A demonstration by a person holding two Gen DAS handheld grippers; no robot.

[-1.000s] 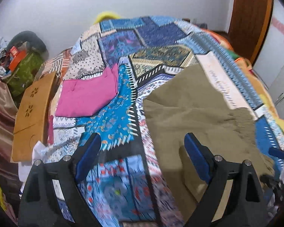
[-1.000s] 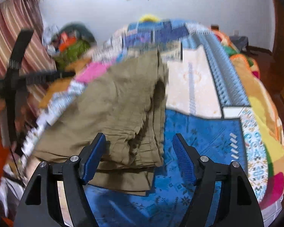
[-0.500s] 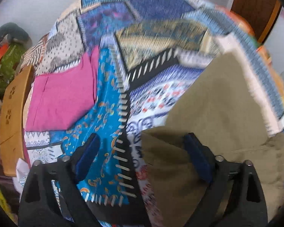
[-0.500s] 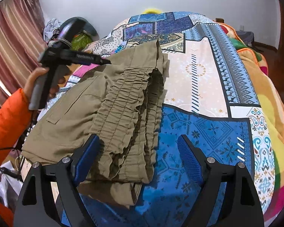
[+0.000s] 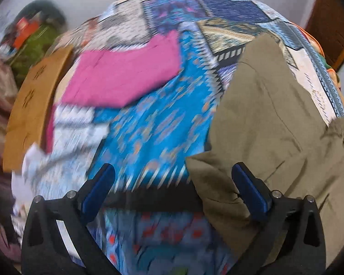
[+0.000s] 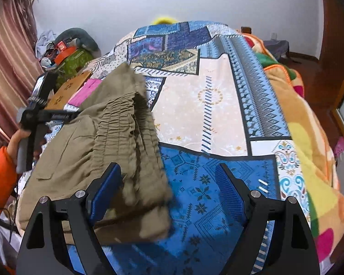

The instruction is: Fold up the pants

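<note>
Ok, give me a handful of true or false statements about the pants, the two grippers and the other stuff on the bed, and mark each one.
1. The olive pants lie on a patchwork bedspread. True.
2. The right gripper is clamped shut on the waistband. False: its jaws stand open, pressing nothing.
3. A pink garment lies beside the pants on the bed. True.
4. The left gripper holds the pink garment. False: it is open and holds nothing.
5. A wooden board sits at the bed's edge. True.
</note>
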